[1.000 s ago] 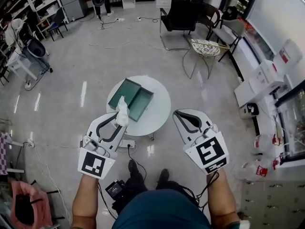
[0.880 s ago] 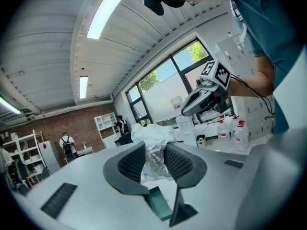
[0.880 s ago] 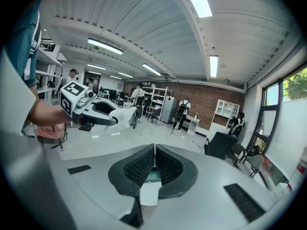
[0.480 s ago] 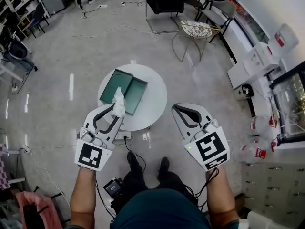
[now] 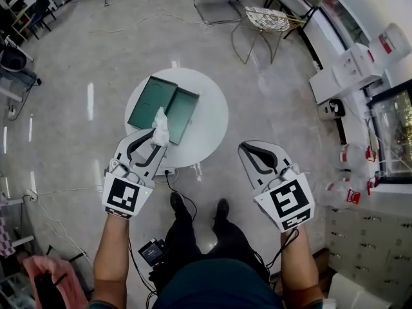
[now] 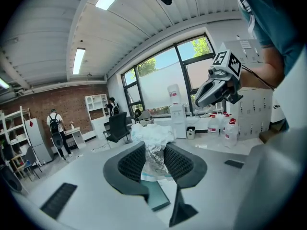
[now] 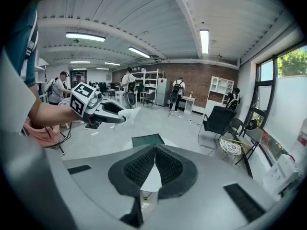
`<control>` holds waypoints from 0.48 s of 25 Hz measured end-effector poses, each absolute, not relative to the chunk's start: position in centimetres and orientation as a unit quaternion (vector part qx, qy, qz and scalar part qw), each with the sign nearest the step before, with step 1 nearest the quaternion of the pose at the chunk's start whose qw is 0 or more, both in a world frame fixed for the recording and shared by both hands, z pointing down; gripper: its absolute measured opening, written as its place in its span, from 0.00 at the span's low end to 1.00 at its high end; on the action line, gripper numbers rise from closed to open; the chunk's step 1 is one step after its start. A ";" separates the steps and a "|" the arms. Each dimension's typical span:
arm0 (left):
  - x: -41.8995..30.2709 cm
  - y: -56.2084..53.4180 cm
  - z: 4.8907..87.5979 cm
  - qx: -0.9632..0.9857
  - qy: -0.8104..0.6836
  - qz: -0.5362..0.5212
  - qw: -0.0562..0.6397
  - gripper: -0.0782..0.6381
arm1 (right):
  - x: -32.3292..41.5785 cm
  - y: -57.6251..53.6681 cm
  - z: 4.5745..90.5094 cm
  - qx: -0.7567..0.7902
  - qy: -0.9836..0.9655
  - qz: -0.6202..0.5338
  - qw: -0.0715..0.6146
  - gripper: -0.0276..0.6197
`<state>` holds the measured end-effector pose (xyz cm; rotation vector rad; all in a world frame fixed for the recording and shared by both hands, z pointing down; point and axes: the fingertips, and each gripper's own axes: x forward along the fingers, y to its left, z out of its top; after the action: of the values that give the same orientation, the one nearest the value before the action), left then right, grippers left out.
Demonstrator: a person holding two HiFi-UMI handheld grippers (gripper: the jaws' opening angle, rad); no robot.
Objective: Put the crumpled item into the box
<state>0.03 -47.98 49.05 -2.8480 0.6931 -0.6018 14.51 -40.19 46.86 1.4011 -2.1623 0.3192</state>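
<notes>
1. The left tongs (image 5: 153, 137) pinch the white crumpled item (image 5: 160, 117) between their pads. It sticks up out of them.
2. The right tongs (image 7: 154, 151) are shut tight with nothing in them.
3. The crumpled item is up in the air, not in the box.
4. The green box (image 5: 154, 98) lies open on the round white desk (image 5: 209, 118), just past the left tongs.

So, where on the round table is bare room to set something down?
Bare: the table right of the green box, and a near strip. Crowded: the left, where the box lies and the left gripper holds the crumpled item.
</notes>
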 end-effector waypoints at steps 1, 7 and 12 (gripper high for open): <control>0.1 -48.5 50.0 -0.949 0.230 -0.204 0.070 0.29 | 14.7 -40.3 47.7 0.520 -0.800 0.125 0.272 0.10; 0.8 -51.5 56.1 -0.945 0.230 -0.226 0.048 0.29 | 15.8 -41.9 53.0 0.516 -0.797 0.138 0.282 0.10; 1.8 -54.3 61.2 -0.942 0.227 -0.246 0.027 0.29 | 16.6 -43.9 56.7 0.512 -0.794 0.154 0.288 0.10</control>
<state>1.77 -54.26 61.22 -2.9095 0.7025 -0.7605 16.64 -43.93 56.67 1.3678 -2.1205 0.4125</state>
